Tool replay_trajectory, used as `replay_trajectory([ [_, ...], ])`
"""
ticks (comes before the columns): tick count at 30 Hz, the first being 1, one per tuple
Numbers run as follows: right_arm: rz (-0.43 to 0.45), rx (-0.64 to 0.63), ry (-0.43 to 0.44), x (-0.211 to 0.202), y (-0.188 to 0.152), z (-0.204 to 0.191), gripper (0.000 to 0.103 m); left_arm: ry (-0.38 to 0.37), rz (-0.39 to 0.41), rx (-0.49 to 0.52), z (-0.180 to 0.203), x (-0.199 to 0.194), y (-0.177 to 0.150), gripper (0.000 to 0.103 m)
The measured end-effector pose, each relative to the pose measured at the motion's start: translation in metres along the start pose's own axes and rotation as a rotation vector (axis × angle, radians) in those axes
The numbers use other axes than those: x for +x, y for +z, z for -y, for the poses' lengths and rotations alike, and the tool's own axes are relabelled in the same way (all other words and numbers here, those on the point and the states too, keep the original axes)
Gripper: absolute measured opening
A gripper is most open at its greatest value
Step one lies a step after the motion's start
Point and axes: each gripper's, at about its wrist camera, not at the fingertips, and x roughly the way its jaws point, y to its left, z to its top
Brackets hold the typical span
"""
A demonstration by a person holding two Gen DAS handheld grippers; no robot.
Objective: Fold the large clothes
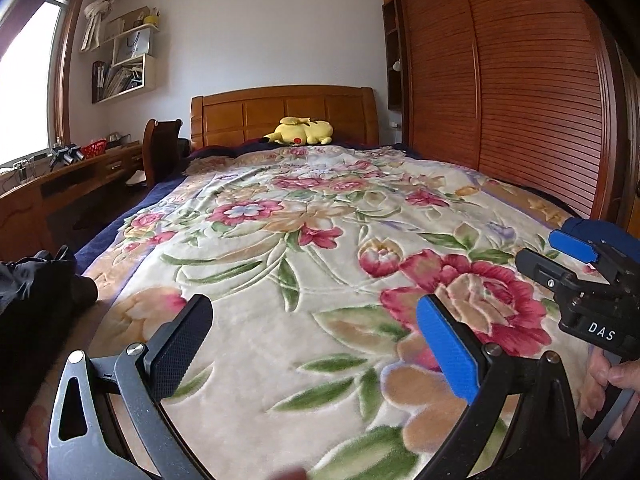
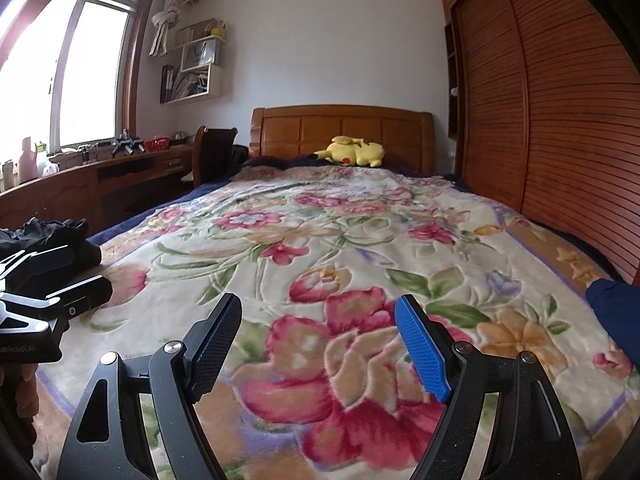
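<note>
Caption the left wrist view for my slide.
Open left hand-held gripper hovers over the floral blanket, black garment bunched at left, right hand-held gripper beside it.

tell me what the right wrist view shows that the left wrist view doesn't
Only the right wrist view shows the pink bottle on the desk by the window, and the left gripper from outside, at its left edge.

Only the left wrist view shows the right gripper from outside, with its DAS label.

Both share the floral blanket, the yellow plush at the headboard, the black garment on the left, the blue garment on the right, and open, empty grippers.
</note>
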Motion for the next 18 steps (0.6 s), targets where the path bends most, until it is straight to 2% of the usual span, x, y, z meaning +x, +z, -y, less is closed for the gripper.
replay_trajectory([
  [2, 0.004, 0.002, -0.005, -0.0007, -0.0034, 0.0016, 0.081, -0.018, 0.004, -0.005, 0.0013, -0.0003, -0.0019, 0.102],
  [7, 0.009, 0.011, -0.013, -0.0031, -0.0052, 0.0045, 0.081, 0.007, 0.014, 0.014, 0.0056, -0.0016, -0.0046, 0.102],
  [18, 0.017, 0.007, -0.007, -0.0018, -0.0042, 0.0071, 0.081, 0.003, 0.017, -0.027, -0.0025, -0.0033, -0.0059, 0.102],
])
